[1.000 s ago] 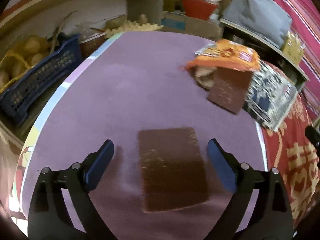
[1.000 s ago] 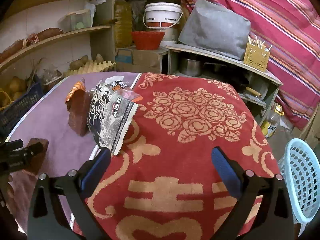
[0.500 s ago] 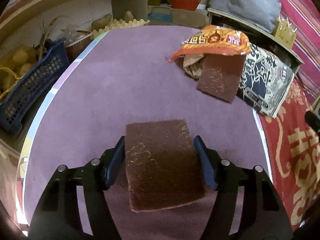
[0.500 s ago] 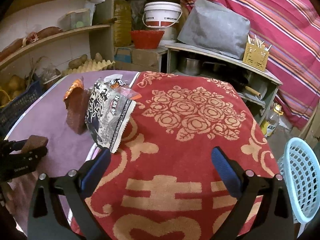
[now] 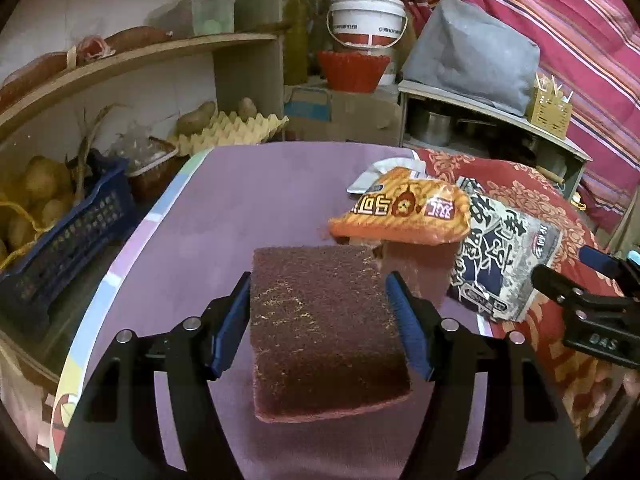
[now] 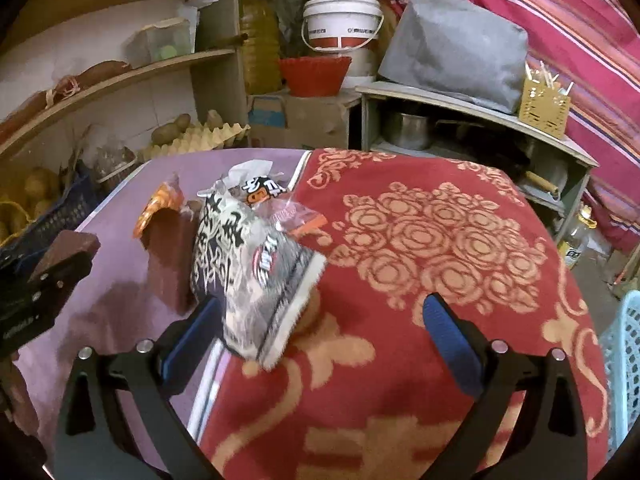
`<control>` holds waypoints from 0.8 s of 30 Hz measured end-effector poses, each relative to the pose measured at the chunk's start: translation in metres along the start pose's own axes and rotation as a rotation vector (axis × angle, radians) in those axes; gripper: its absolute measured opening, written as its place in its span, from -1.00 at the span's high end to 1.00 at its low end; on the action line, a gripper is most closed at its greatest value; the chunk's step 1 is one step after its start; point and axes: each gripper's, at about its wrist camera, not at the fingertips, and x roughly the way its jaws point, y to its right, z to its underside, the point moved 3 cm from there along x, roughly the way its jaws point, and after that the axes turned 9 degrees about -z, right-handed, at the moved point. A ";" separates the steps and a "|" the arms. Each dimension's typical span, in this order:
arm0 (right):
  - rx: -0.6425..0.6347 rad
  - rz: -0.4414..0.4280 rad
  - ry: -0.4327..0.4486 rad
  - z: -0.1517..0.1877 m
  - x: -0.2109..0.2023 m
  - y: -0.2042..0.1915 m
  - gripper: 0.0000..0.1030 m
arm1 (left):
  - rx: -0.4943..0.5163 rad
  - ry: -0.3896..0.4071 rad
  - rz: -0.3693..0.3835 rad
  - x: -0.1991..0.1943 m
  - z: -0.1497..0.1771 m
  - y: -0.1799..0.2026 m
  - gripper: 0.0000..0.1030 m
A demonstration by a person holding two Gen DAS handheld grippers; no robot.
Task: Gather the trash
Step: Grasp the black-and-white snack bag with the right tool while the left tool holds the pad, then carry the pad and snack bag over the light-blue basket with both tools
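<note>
The left gripper clenches the flat brown scouring pad, lifted for disposal, while the right gripper, released wide, faces the black-and-white crinkled snack wrapper at ten o'clock.

Left tool & right tool: black frames, 2 blue pads ea., silver screws.

- Second brown pad on the table: mostly hidden under the orange snack bag and behind the held pad.
- White wrapper: only a corner showing past the orange bag.
- Light blue basket: cut off by the right edge.
- Black-and-white snack bag: near end smeared by blur.
</note>
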 end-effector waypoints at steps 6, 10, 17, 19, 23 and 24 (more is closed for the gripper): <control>-0.019 -0.052 -0.015 -0.004 0.015 -0.008 -0.12 | -0.003 0.025 -0.011 0.000 -0.008 -0.003 -0.26; -0.023 -0.102 -0.013 -0.005 0.013 -0.012 0.42 | -0.020 0.024 -0.008 0.001 -0.012 -0.005 -0.26; -0.024 -0.130 0.021 -0.005 -0.018 -0.009 0.93 | -0.008 0.047 -0.011 -0.014 -0.011 0.000 -0.26; -0.015 -0.131 0.035 -0.003 -0.032 -0.003 0.93 | -0.014 0.051 -0.007 -0.019 -0.011 0.001 -0.26; 0.021 -0.143 0.062 0.002 -0.064 0.016 0.93 | -0.029 0.069 0.016 -0.034 -0.013 0.009 -0.26; 0.025 -0.141 0.068 0.002 -0.071 0.021 0.93 | -0.027 0.072 0.020 -0.037 -0.013 0.012 -0.26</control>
